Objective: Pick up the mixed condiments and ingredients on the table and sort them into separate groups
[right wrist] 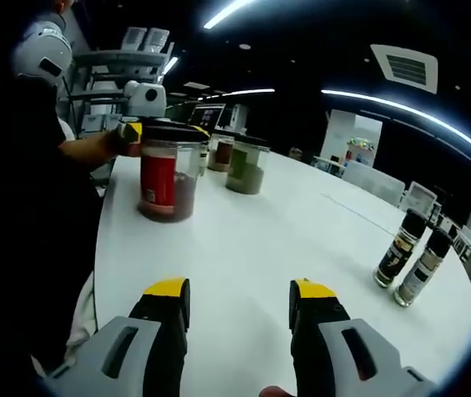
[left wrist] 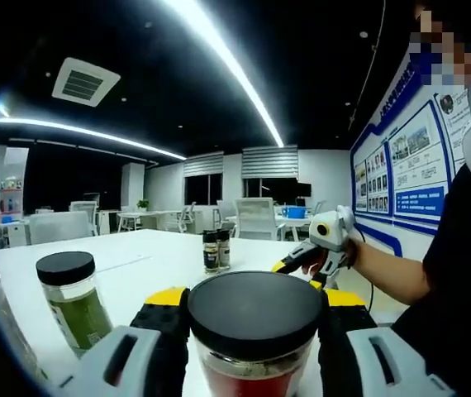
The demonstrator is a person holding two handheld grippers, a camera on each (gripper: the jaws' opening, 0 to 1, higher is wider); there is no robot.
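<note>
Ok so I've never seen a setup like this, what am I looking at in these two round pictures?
A person holds a two-fingered gripping tool in each hand, and each tool carries a fisheye camera. The left gripper view looks past the left gripper, closed around a black-lidded jar of reddish-brown contents. The right gripper view shows the right gripper open and empty above a white table. On the table stand a jar of green contents, another jar behind it, and two slim dark bottles.

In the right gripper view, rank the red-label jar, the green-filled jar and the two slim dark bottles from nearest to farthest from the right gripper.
1. Red-label jar, ahead left, in the left gripper.
2. Green-filled jar, behind it.
Slim dark bottles, far right: too close to call against the red-label jar.
</note>
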